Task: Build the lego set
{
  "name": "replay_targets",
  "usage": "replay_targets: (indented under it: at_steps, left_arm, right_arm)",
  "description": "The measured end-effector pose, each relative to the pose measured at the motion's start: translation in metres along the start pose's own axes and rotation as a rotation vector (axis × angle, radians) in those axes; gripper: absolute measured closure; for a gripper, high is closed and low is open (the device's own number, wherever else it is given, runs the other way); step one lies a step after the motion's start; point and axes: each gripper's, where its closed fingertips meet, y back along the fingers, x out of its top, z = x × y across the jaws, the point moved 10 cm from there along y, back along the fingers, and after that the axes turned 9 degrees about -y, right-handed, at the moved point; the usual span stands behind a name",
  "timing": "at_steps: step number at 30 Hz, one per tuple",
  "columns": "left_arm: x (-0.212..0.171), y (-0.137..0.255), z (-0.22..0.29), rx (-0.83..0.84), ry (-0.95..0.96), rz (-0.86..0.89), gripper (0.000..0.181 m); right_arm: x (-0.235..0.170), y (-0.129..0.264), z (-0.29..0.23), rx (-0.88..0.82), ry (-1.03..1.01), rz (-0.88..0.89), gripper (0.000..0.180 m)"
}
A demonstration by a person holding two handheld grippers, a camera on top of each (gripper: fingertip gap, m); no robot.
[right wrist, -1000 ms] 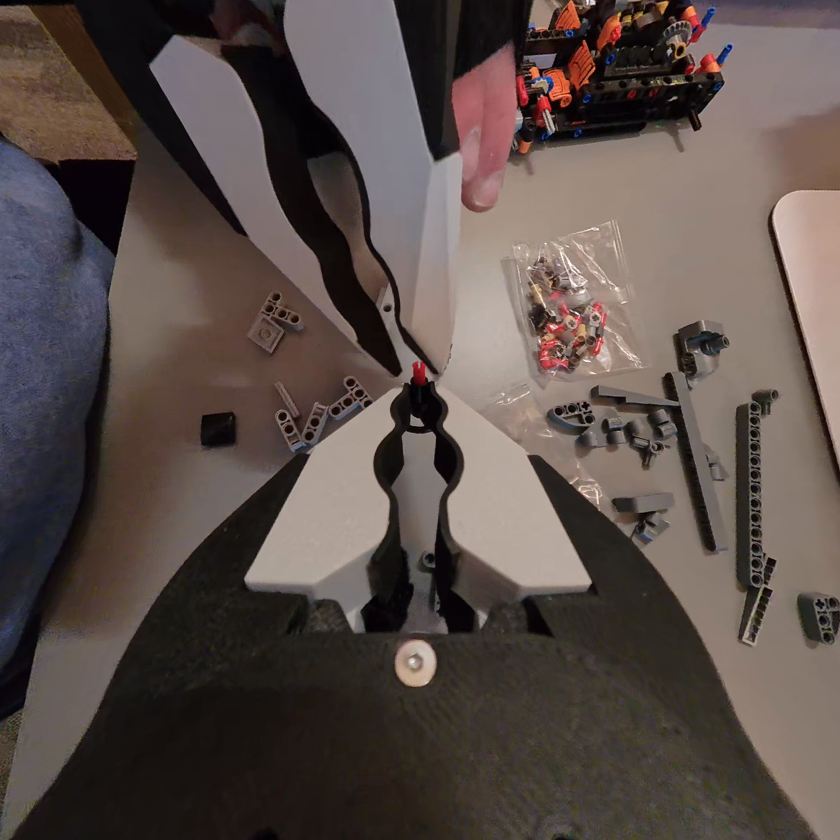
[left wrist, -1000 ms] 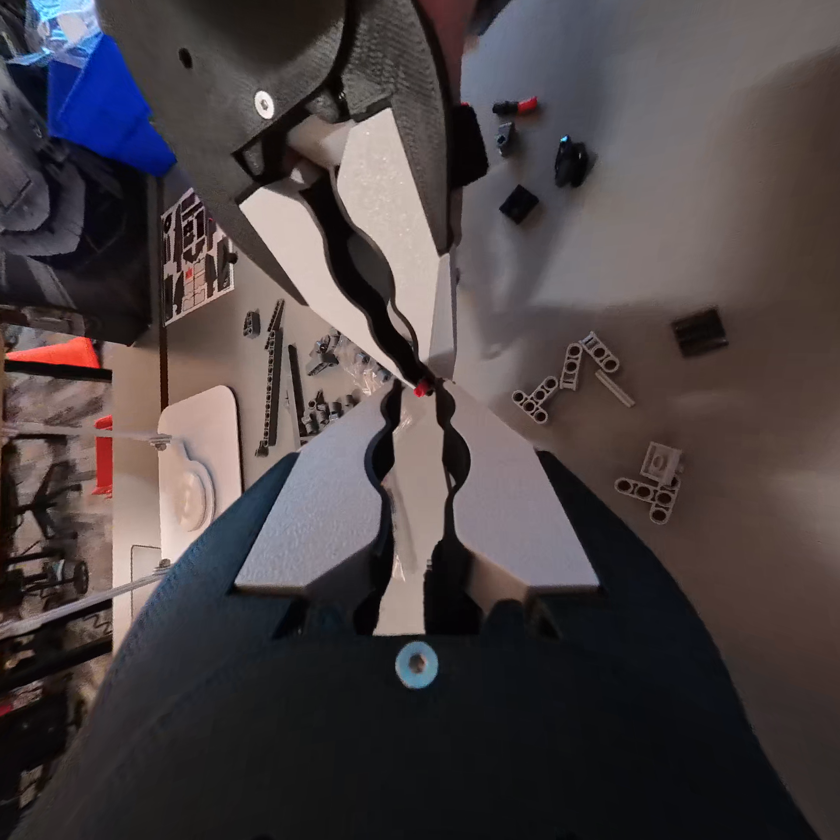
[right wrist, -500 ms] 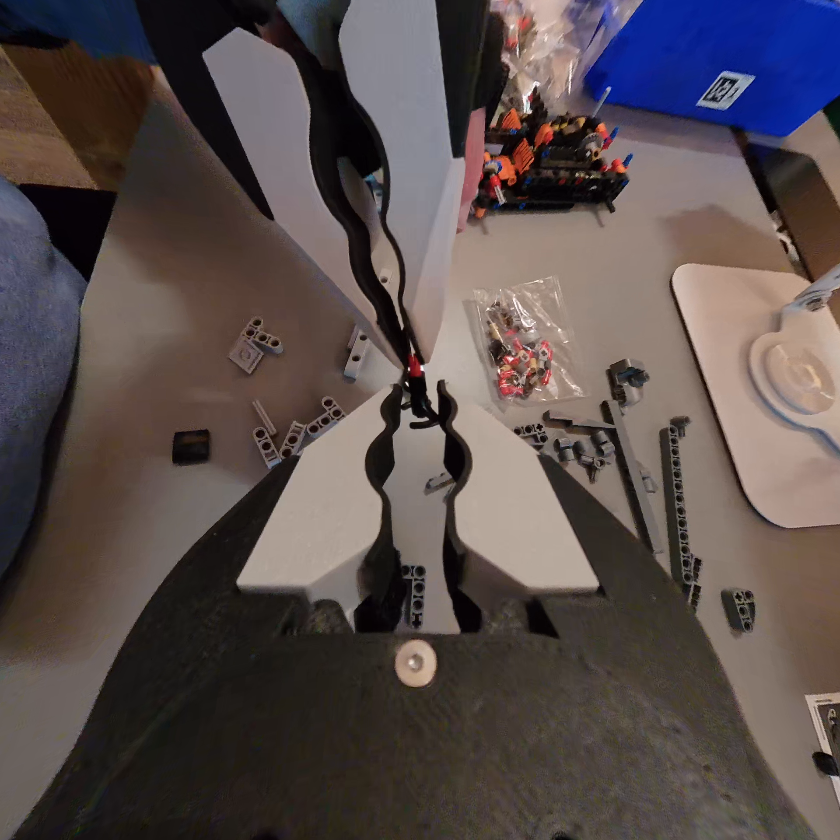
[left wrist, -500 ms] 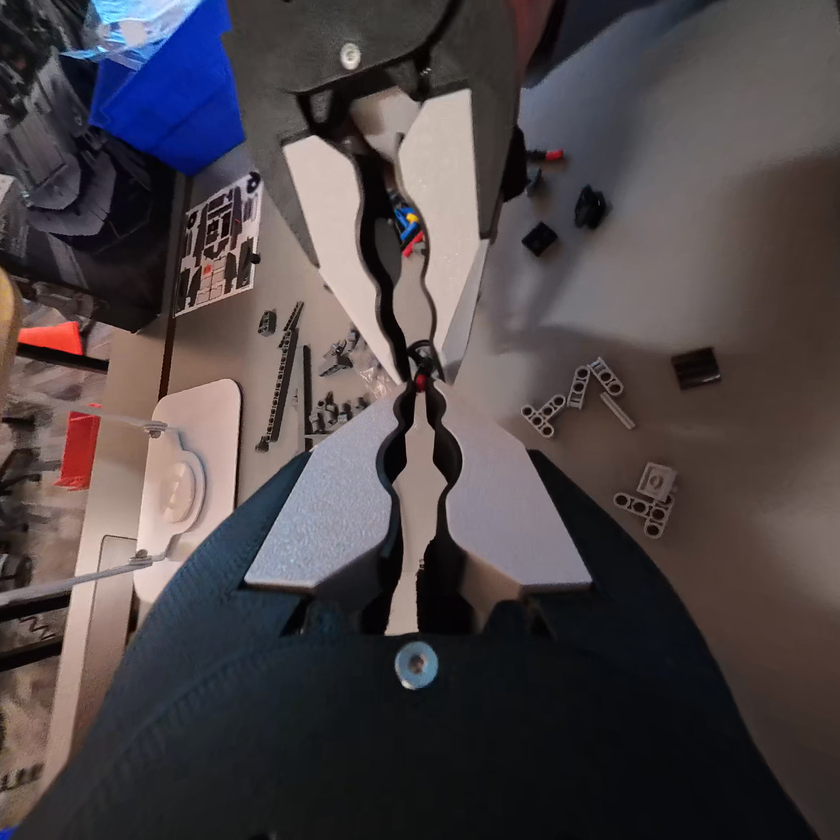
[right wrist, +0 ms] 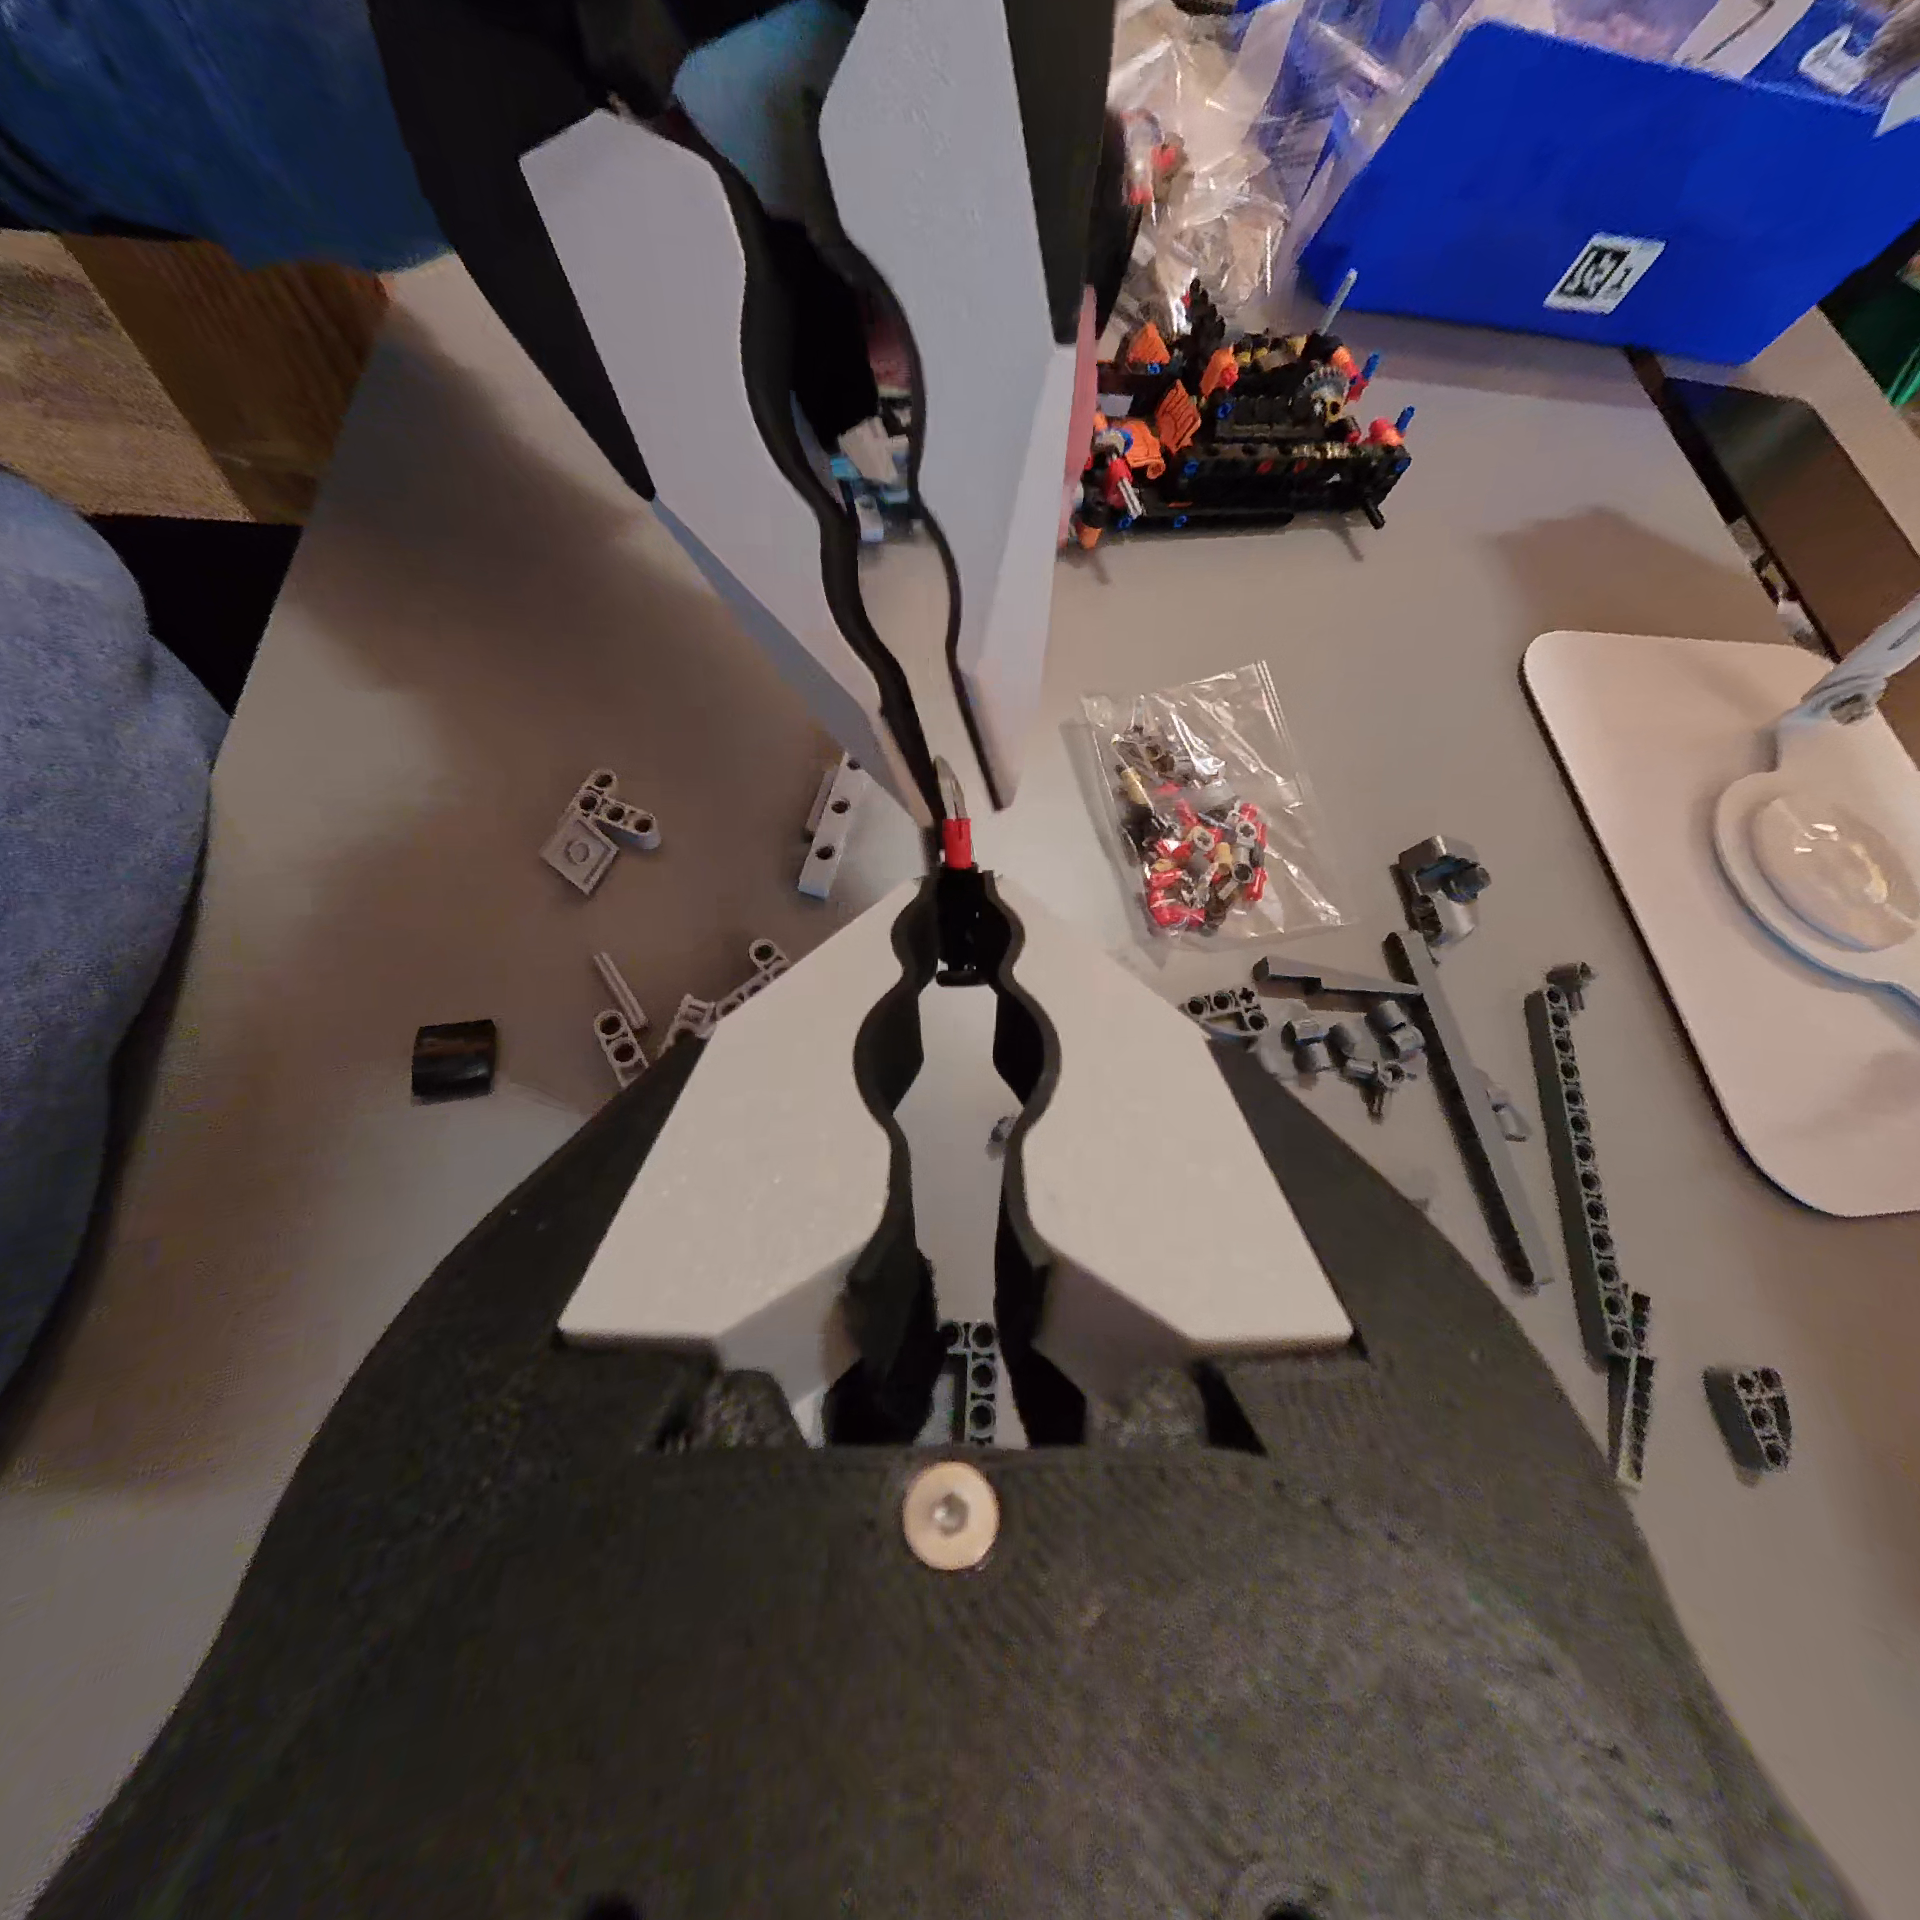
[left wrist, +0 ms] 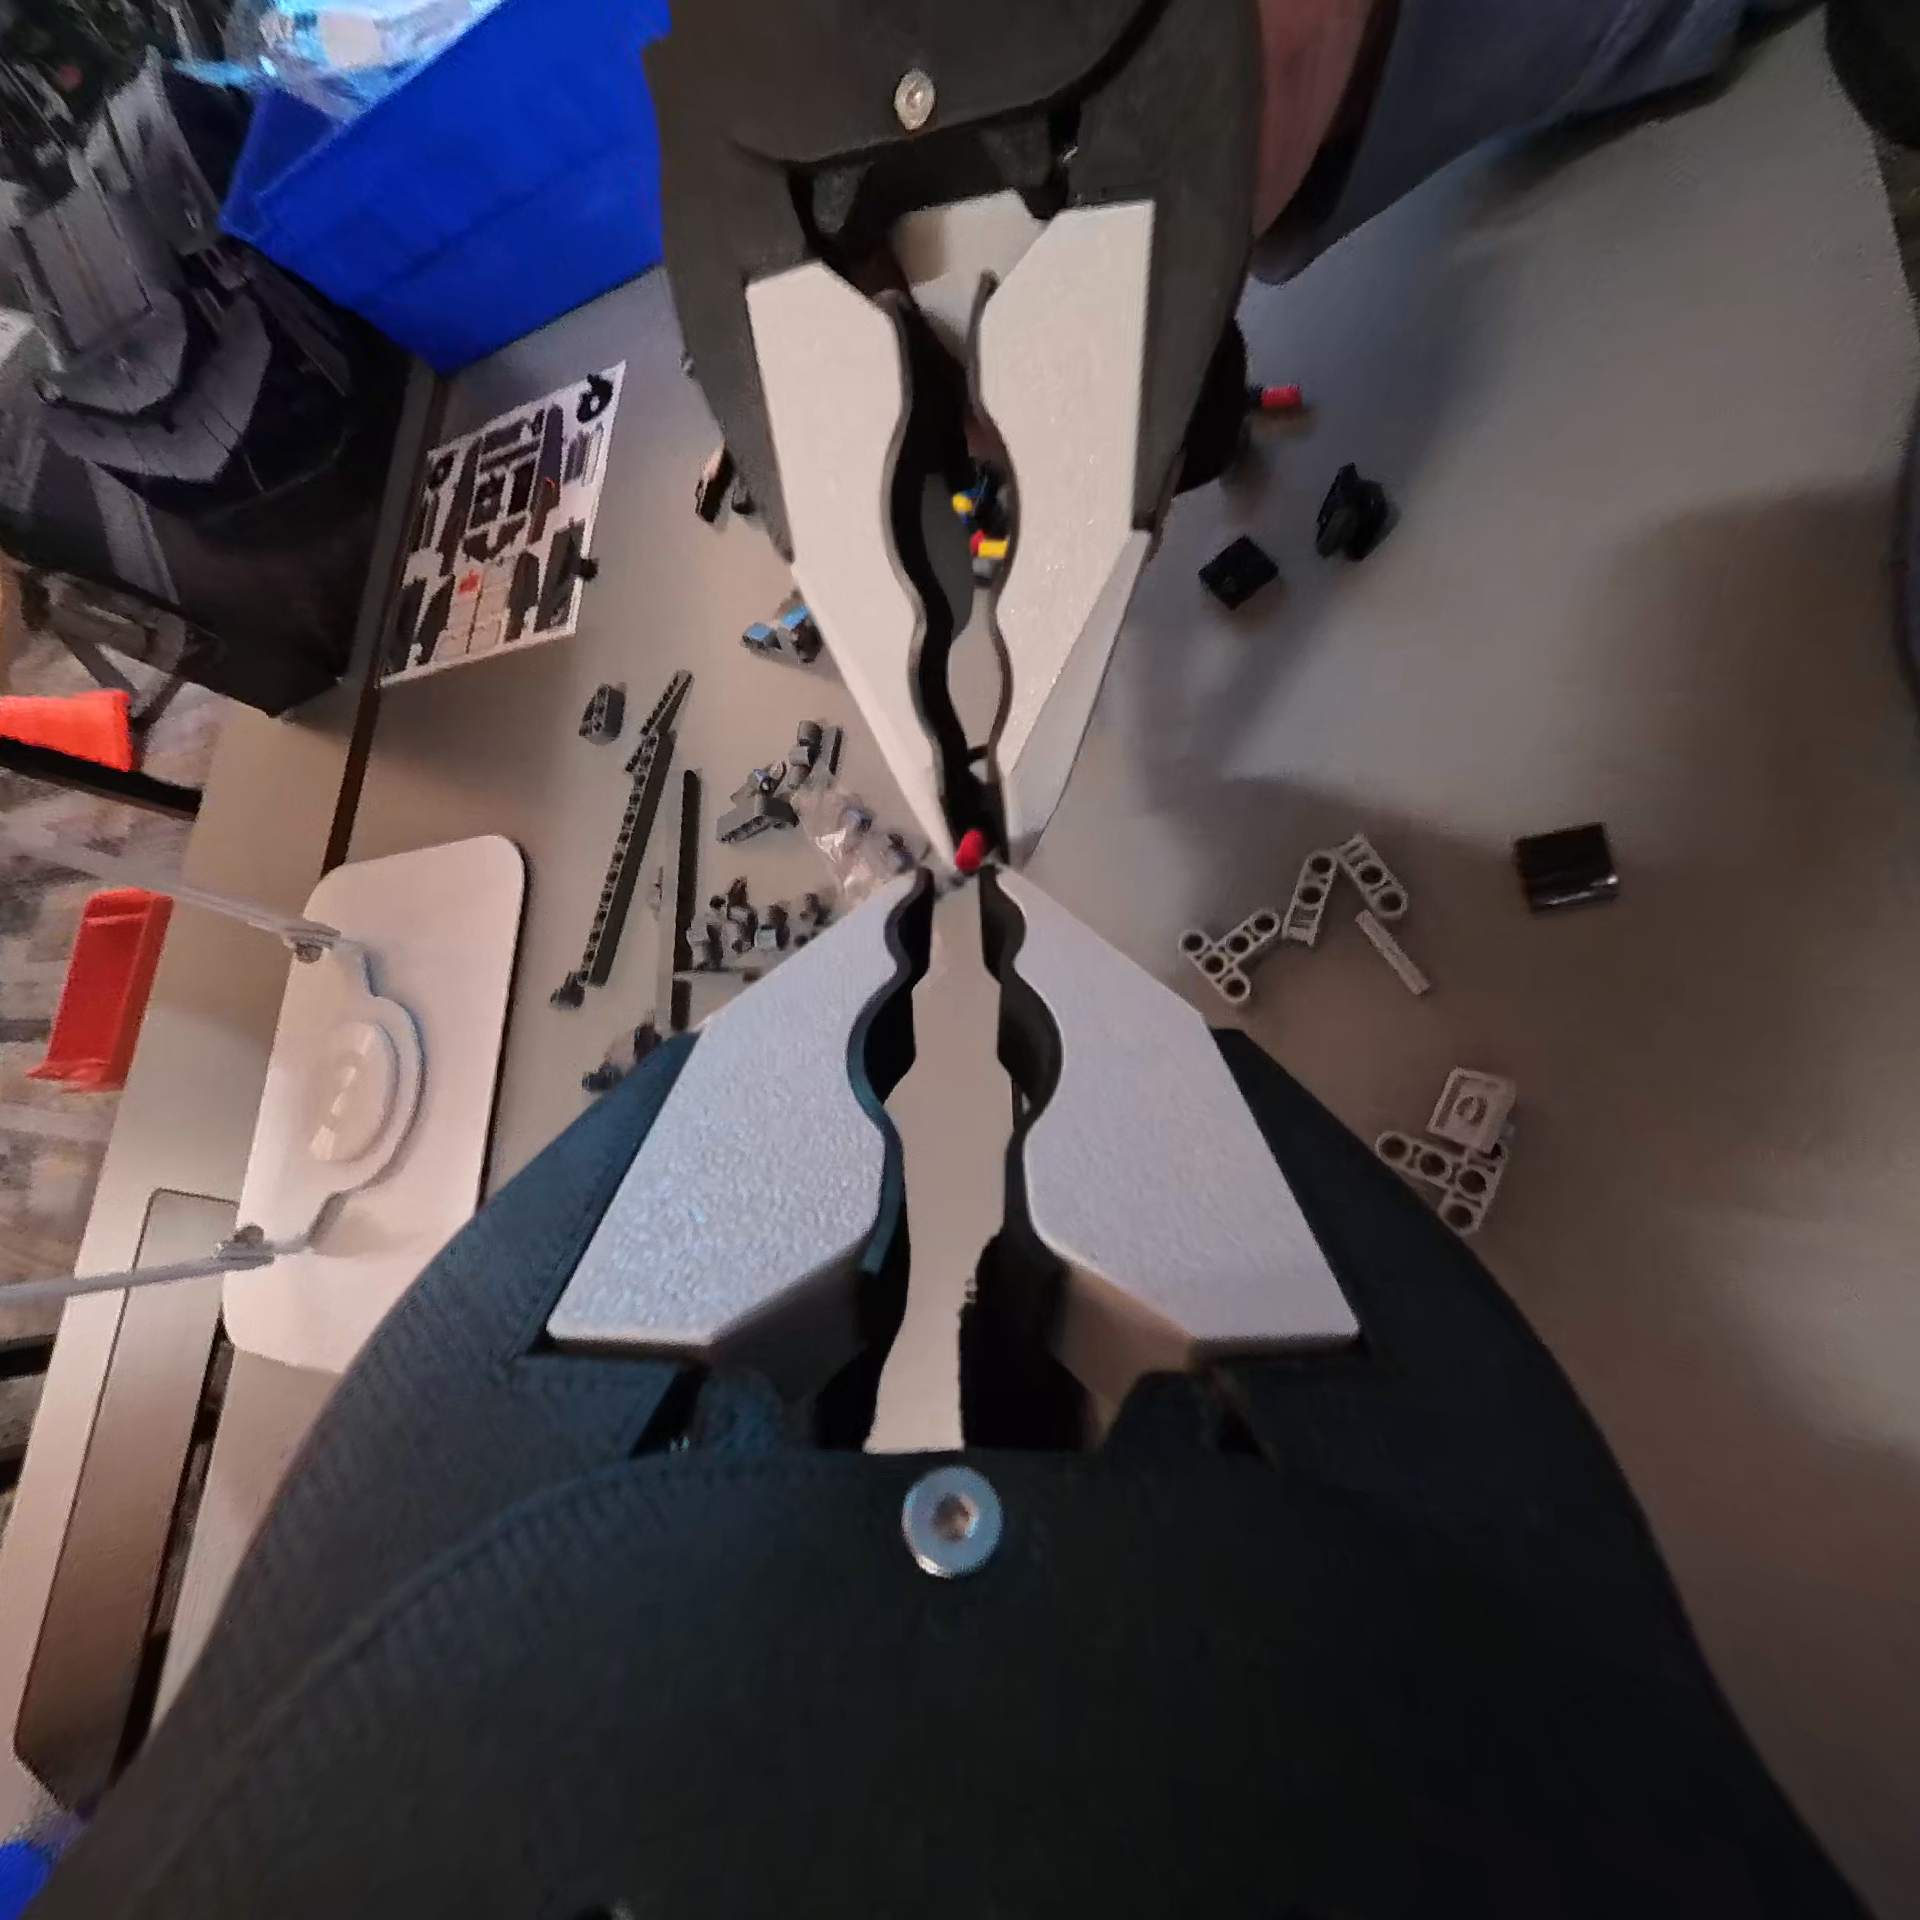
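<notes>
Now my right tongs (right wrist: 957, 894) pinch a black piece (right wrist: 961, 925) with a red pin (right wrist: 957, 840); my left tongs (left wrist: 957, 883), nearly closed, meet its tip above the bench (left wrist: 1558, 675)

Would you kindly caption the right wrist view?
Right tongs gripping a black-and-red pin tip-to-tip with the left tongs.

blue bin (right wrist: 1621, 197) cropped, bagged pieces (right wrist: 1195, 831) indistinct

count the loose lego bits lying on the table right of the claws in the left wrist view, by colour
light grey pieces: 6
black pieces: 3
red-tipped pin: 1
total: 10
</notes>
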Motion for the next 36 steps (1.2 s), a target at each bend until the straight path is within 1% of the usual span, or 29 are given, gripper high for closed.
replay_targets:
  at_steps: [2,4,5,8,10,12,15,18,19,22,25,30,36]
  left_arm:
    - [-0.008,0.000,0.000,-0.018,0.030,-0.039,0.170]
    - [-0.019,-0.004,0.003,-0.082,0.082,-0.088,0.162]
    - [-0.024,-0.008,0.005,-0.113,0.102,-0.115,0.161]
    - [-0.038,-0.021,0.009,-0.137,0.126,-0.175,0.159]
    - [-0.043,-0.028,0.011,-0.147,0.130,-0.196,0.159]
    - [-0.045,-0.032,0.011,-0.161,0.132,-0.200,0.164]
    - [-0.050,-0.038,0.012,-0.173,0.123,-0.255,0.171]
    - [-0.051,-0.035,0.007,-0.144,0.145,-0.239,0.173]
    - [-0.049,-0.032,0.005,-0.125,0.157,-0.205,0.172]
    - [-0.038,-0.018,-0.005,-0.088,0.239,-0.051,0.173]
    - [-0.028,-0.005,-0.012,-0.097,0.308,0.091,0.173]
    - [-0.019,-0.006,-0.011,-0.101,0.304,0.105,0.173]
    - [-0.016,-0.011,-0.009,-0.076,0.269,0.065,0.173]
  right_arm:
    - [-0.004,-0.002,0.002,-0.008,-0.006,-0.013,0.177]
    - [-0.008,-0.004,0.003,-0.013,-0.006,-0.032,0.176]
    - [-0.009,-0.005,0.003,-0.017,-0.003,-0.042,0.176]
    - [-0.011,-0.008,0.003,-0.016,0.003,-0.055,0.176]
    - [-0.012,-0.008,0.002,-0.021,0.008,-0.063,0.176]
    - [-0.013,-0.009,0.003,-0.018,0.001,-0.064,0.176]
    - [-0.015,-0.010,0.004,-0.013,-0.011,-0.063,0.176]
    - [-0.016,-0.011,0.005,-0.005,-0.028,-0.059,0.176]
    - [-0.016,-0.012,0.005,-0.005,-0.032,-0.058,0.176]
    - [-0.015,-0.013,0.006,-0.015,-0.054,-0.068,0.176]
    - [-0.014,-0.013,0.008,-0.023,-0.077,-0.071,0.177]
    - [-0.013,-0.011,0.009,-0.016,-0.097,-0.057,0.177]
    - [-0.014,-0.009,0.010,0.002,-0.121,-0.036,0.177]
